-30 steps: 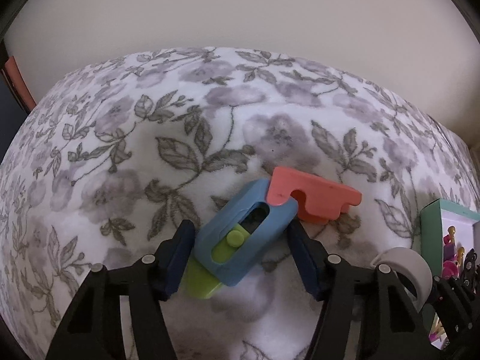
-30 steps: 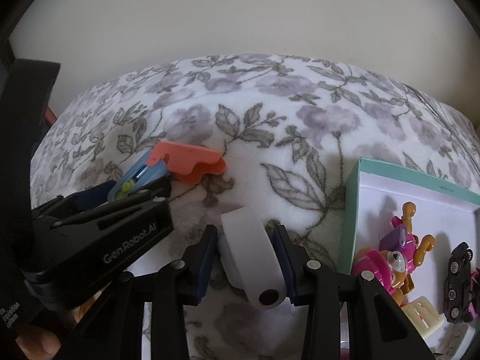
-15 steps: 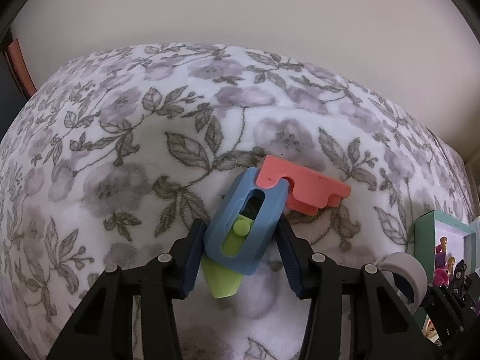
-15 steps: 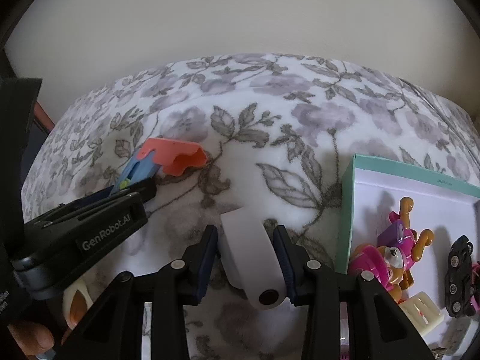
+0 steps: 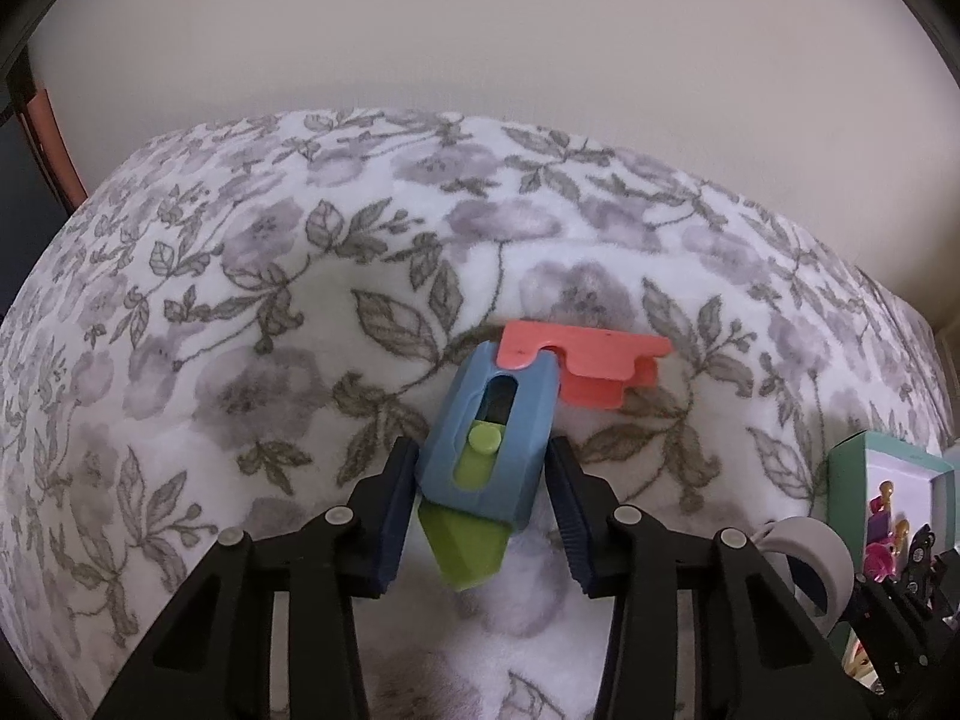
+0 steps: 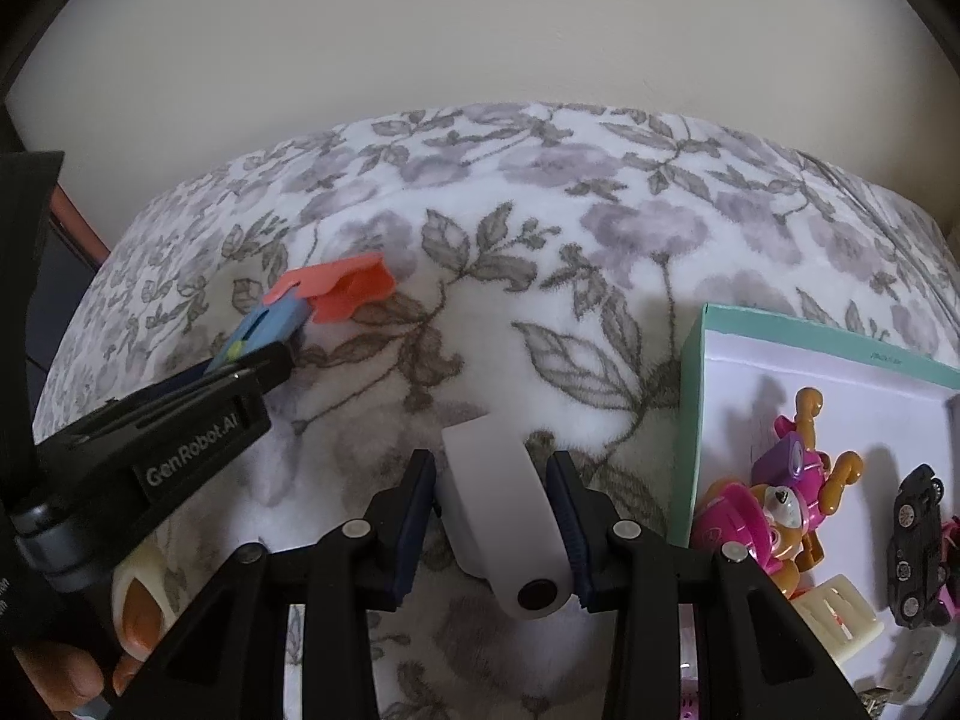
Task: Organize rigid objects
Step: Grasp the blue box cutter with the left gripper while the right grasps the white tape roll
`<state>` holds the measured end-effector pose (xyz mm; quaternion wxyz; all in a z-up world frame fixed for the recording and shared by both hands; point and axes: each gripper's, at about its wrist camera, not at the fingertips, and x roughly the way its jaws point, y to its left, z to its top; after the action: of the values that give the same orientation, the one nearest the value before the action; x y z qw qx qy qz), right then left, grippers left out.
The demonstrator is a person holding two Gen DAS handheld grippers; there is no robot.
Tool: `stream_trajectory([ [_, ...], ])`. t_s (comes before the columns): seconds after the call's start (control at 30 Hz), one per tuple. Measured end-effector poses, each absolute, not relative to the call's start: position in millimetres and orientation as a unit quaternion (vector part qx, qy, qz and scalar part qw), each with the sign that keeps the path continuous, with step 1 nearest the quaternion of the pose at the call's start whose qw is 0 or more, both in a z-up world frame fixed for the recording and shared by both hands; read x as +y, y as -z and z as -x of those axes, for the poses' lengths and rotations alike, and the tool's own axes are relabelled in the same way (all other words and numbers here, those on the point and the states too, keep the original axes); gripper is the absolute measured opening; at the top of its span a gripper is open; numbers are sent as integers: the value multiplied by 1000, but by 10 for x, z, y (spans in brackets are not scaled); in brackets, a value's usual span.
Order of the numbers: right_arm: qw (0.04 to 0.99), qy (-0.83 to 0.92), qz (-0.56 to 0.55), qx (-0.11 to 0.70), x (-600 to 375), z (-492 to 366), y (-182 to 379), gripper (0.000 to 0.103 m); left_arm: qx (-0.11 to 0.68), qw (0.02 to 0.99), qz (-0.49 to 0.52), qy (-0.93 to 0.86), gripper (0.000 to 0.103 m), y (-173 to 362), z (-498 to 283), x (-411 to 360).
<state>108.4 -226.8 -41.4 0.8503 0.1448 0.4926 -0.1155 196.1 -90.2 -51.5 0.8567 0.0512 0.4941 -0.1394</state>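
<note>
My left gripper (image 5: 480, 504) is shut on a blue toy knife (image 5: 489, 435) with a green slider and a green tip; a coral red piece (image 5: 585, 363) sticks out at its far end. It is held over the floral blanket (image 5: 270, 312). My right gripper (image 6: 492, 534) is shut on a white curved plastic piece (image 6: 504, 516), just left of the teal-rimmed box (image 6: 690, 420). The left gripper (image 6: 180, 420) with the blue knife (image 6: 264, 330) also shows in the right wrist view, at the left.
The box holds a pink and purple toy figure (image 6: 774, 504), a black toy car (image 6: 915, 546) and a cream ribbed piece (image 6: 840, 612). A pale wall (image 5: 480, 60) rises behind the blanket. A reddish frame (image 5: 54, 144) stands at the far left.
The left gripper closed on the blue knife, lifted it off the blanket and turned it more upright. The right gripper kept hold of the white piece and rose slightly.
</note>
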Motion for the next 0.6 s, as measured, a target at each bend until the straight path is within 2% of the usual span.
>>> stream_trajectory([
  [0.6,869,119,-147,457,-2314,-995,138,41,479,863,-4,162,42,239,-1954,-754],
])
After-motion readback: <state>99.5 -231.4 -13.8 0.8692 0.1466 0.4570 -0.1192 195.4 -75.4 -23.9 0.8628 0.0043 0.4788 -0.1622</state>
